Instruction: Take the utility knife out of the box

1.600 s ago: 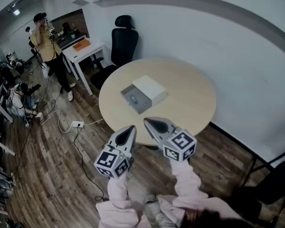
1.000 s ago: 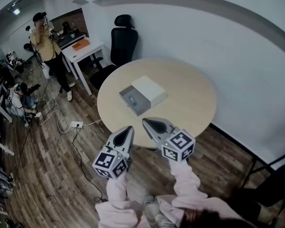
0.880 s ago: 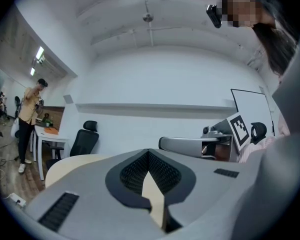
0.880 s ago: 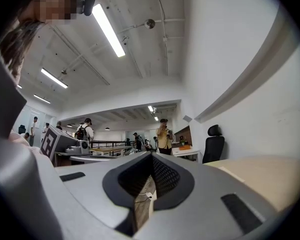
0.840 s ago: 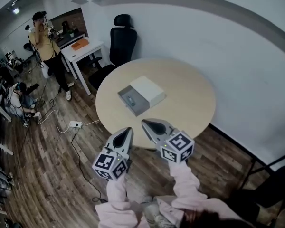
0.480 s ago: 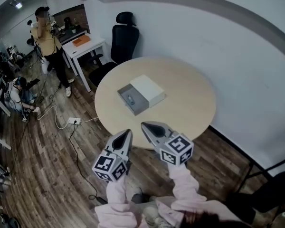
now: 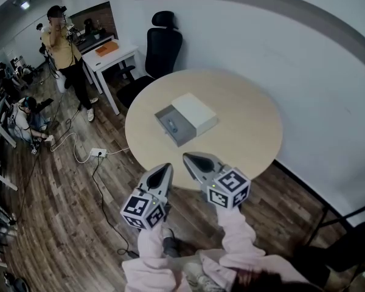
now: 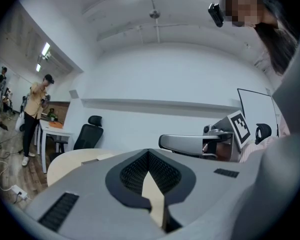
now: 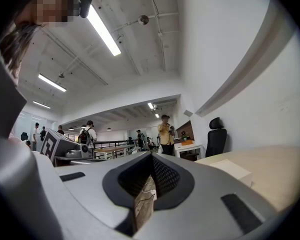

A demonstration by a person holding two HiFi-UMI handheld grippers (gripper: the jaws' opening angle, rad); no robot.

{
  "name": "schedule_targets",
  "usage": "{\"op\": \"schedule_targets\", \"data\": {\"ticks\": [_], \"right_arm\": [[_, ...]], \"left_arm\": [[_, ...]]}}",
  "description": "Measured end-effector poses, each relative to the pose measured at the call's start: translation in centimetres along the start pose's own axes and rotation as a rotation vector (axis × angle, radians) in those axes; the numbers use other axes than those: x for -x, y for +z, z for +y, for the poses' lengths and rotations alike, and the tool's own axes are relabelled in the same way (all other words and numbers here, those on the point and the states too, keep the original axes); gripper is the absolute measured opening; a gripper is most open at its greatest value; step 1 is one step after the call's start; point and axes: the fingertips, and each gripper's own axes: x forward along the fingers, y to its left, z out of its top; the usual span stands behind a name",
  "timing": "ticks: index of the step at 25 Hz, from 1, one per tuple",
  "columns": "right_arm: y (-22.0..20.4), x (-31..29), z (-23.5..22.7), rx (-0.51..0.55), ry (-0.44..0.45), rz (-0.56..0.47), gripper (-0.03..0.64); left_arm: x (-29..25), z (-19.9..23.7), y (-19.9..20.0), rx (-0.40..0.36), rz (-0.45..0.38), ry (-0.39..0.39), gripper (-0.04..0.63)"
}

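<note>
Clenched tip to tip, the fingers of the left gripper (image 7: 163, 169) and the right gripper (image 7: 188, 158) hold nothing; each gripper view shows only a thin sliver of background behind the dark ribbed pads. Both grippers point level, side by side, held by arms in pink sleeves (image 7: 236, 225). The right one's tip hangs over the near edge of the round table (image 7: 249, 132), while the left one sits just off that edge, above the wooden floor (image 7: 61, 212).

On the table's middle-left lies the white box (image 7: 196, 112), its grey drawer (image 7: 181, 136) slid out toward the left. The utility knife (image 7: 172, 125) lies inside that drawer, a small shape too tiny to make out in detail. Both grippers are apart from the box, on its near side.

Beyond the table a black office chair (image 7: 162, 44) stands against the white wall. To its left is a small white desk (image 7: 118, 58) with an orange item (image 7: 104, 48) on top, and beside it stands a person in a yellow shirt (image 7: 62, 47). Another person (image 7: 23, 121) sits low on the floor at the far left. A white power strip (image 7: 98, 152) with trailing cables lies on the floor near the table.
</note>
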Motion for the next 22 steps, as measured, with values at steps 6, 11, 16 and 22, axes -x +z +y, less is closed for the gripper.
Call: {"op": "schedule_targets", "data": {"ticks": [6, 11, 16, 22], "right_arm": [[0.9, -3.6, -1.6, 0.001, -0.032, -0.022, -0.014], [0.9, -6.1, -2.1, -0.004, -0.066, -0.021, -0.014], [0.4, -8.6, -3.5, -0.015, -0.097, -0.01, -0.014], [0.0, -11.3, -4.6, -0.013, -0.148, 0.004, -0.014]], "left_arm": [[-1.4, 3.1, 1.7, -0.025, -0.004, -0.042, 0.0], [-2.1, 5.8, 1.7, -0.017, 0.004, -0.068, 0.0], [-3.4, 8.4, 1.5, 0.001, 0.011, -0.092, 0.0], [-4.5, 11.3, 1.3, 0.022, 0.021, -0.127, 0.0]]}}
